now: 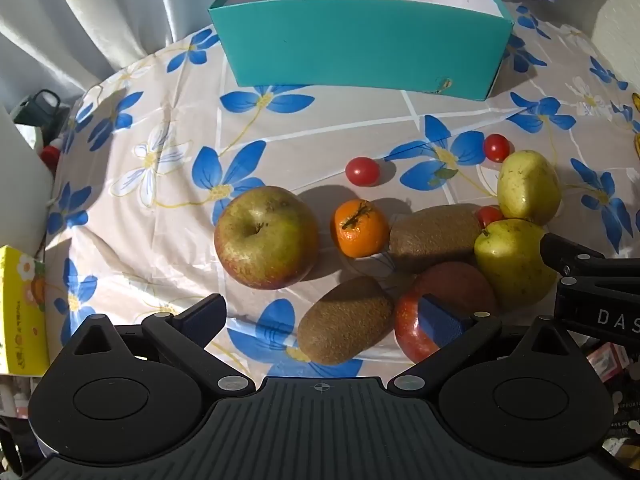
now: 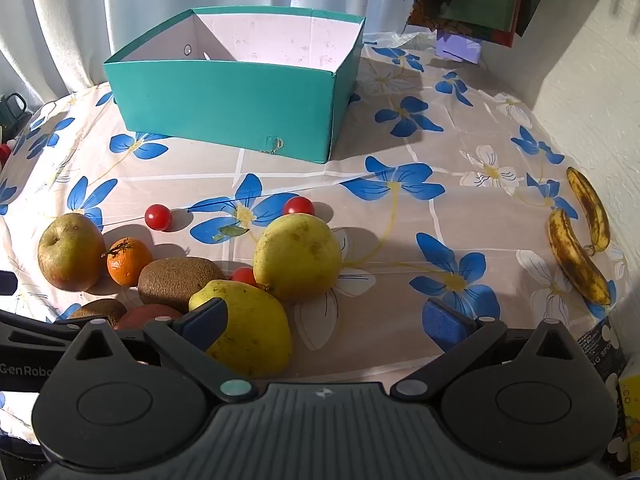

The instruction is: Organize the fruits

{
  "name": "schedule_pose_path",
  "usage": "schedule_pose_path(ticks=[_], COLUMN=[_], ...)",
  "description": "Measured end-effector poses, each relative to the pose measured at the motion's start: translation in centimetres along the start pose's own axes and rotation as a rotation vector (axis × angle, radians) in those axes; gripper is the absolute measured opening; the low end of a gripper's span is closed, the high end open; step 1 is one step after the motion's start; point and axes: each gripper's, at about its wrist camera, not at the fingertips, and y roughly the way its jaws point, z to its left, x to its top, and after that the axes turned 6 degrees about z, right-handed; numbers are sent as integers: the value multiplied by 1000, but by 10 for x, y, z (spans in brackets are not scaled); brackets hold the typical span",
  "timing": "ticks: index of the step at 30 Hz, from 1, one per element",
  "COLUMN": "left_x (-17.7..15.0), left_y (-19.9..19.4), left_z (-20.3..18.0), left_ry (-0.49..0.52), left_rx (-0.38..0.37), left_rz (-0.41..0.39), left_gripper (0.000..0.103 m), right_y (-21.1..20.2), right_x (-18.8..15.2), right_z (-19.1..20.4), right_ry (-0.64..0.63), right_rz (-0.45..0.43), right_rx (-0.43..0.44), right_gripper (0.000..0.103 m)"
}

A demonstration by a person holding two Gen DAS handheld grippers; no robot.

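Both jaws wide apart over floral tablecloth [image 2: 400,240] w/ teal box [image 2: 224,104].

Red apple [image 1: 448,292] partly behind left claw [image 1: 324,320] pad.

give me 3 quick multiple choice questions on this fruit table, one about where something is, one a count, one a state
1. Where do the two bananas lie?
A. inside the box
B. on the cloth near the wall, far right of the right wrist view
C. between the kiwis

2. How many cherry tomatoes can be seen?
A. one
B. three
C. six

3. What state is the teal box in?
A. open, with no fruit visible inside
B. closed with a lid
C. tipped on its side

Answers
1. B: they rest apart from the fruit pile, by the white wall.
2. B: one lies alone, one behind a yellow pear, one wedged between kiwi and pears.
3. A: its white inner walls show and it stands upright.
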Motion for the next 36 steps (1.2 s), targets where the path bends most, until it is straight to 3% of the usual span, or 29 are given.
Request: schedule_pose_path(ticks=[36], left_x=[-1], left_y=[4], left_z=[0], left_ry=[5], left_rx=[5], left_rz=[-7], left_gripper=[103], right_y=[0], right_x=[0], right_z=[-8], right_ry=[32], right_rz=[-13], right_rx=[10], right_gripper=[103])
